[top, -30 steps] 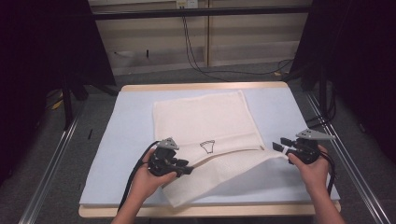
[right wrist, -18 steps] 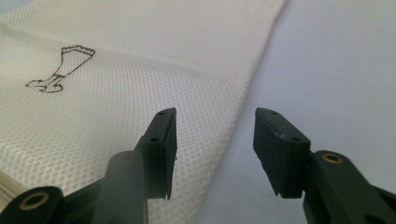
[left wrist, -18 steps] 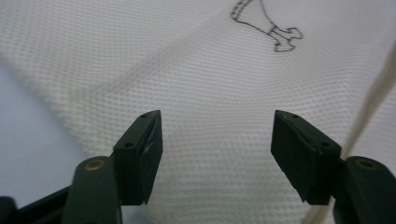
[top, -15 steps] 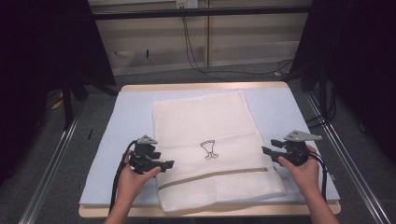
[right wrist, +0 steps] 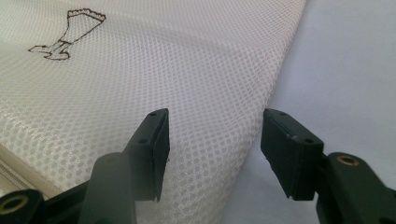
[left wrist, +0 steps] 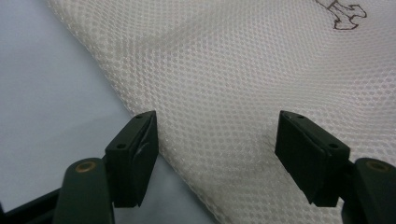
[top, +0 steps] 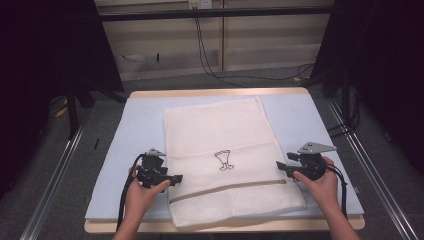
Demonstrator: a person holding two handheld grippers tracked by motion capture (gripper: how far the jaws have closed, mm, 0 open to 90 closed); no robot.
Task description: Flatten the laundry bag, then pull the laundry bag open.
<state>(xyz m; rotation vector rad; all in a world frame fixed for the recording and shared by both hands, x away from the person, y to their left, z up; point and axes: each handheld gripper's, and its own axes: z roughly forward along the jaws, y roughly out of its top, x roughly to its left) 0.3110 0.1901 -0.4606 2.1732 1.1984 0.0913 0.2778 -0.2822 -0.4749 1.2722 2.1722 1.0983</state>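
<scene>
Between the left gripper's (left wrist: 215, 154) black pads (left wrist: 133, 156) lies only mesh: jaws spread, straddling the left edge of the cream mesh towel (top: 227, 160), nothing pinched. Left jaws widened within the last second and now stand still. Right gripper (right wrist: 212, 151) the same story: pads (right wrist: 154, 149) apart over the towel's right edge, cloth beneath them but not clamped, jaws just been opening. Seen from above, left gripper (top: 175, 178) sits at the towel's left side, right gripper (top: 280, 166) at its right side, each held in one of the person's hands, cables trailing toward the near edge. Towel lies flat, lengthwise, on the pale blue mat (top: 130, 145) covering the table (top: 215, 93). Small dark outline drawing (top: 224, 160) near the towel's middle; a tan stripe (top: 227, 188) crosses it nearer the person.
</scene>
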